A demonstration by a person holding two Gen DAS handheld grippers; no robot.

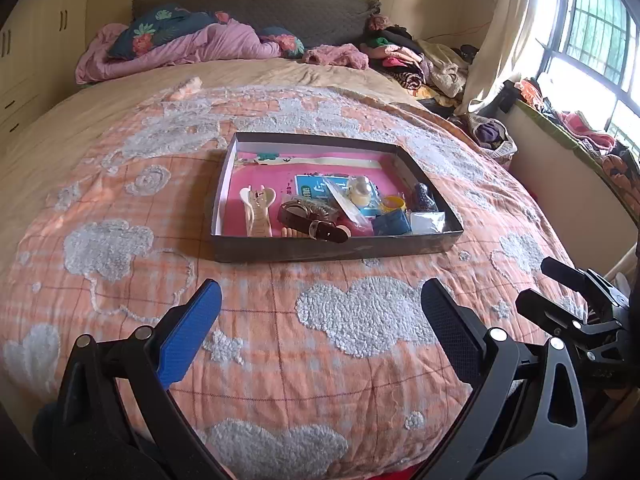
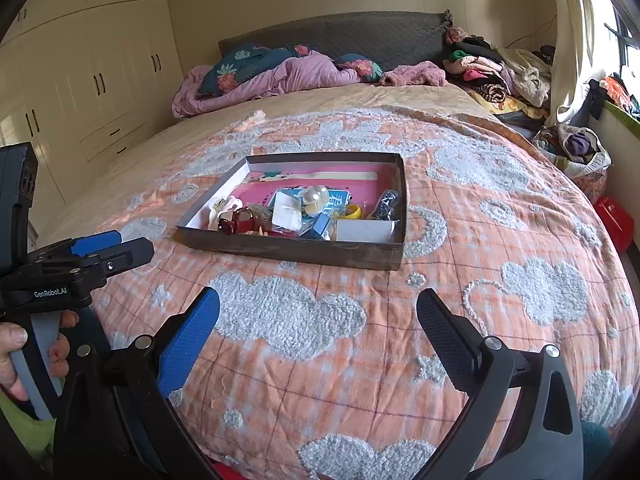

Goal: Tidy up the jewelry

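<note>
A wide bed (image 1: 80, 184) covered by an orange checked quilt (image 1: 320, 360) with fluffy grey cloud patches fills both views; one rumpled pink duvet (image 1: 208, 46) and a heap of clothes (image 1: 404, 56) lie by the grey headboard. On the middle of the quilt sits one shallow dark cardboard tray (image 1: 332, 250) with a pink lining, open on top. Everything in it is crowded into the near half: one cream hair claw (image 1: 258, 208) at the left, one brown strap with a buckle (image 1: 316, 224) beside it, one clear plastic bag (image 1: 346, 204), one pale pearl-like piece (image 1: 360, 190) on a blue card, one yellow ring-shaped bangle (image 1: 394, 202), one small blue box (image 1: 392, 224), one dark beaded piece (image 1: 424, 196) and one white packet (image 1: 428, 222) at the right corner. The left gripper (image 1: 320, 312) and right gripper (image 2: 318, 316) each hover over the quilt just short of the tray, fingers spread wide, holding nothing
</note>
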